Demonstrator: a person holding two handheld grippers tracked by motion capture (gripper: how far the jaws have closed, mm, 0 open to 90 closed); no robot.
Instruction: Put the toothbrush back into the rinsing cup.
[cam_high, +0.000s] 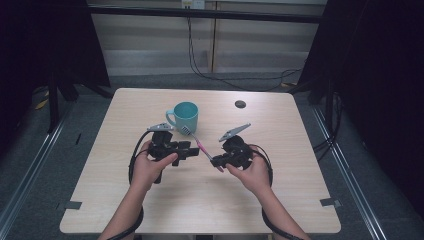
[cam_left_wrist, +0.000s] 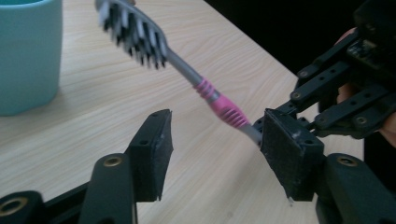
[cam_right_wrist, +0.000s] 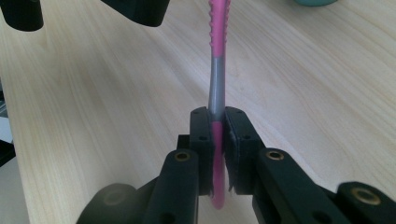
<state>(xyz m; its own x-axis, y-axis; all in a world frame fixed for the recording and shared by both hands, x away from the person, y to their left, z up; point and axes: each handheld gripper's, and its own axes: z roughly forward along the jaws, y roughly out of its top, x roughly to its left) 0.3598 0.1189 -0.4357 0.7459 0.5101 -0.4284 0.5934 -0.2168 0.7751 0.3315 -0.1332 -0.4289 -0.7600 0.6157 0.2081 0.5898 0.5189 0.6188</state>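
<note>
A toothbrush with a pink and grey handle is held above the table, bristle head toward a teal mug. My right gripper is shut on the handle's lower end; in the right gripper view the pads clamp the pink part of the toothbrush. My left gripper is open beside the handle's middle. In the left gripper view its jaws stand apart, and the toothbrush runs from near the mug down behind the right pad, not pressed.
The light wooden table has a small black round disc at its far right. Cables lie on the floor behind it. Dark frame posts stand at both sides. The other hand's gripper is close at the right.
</note>
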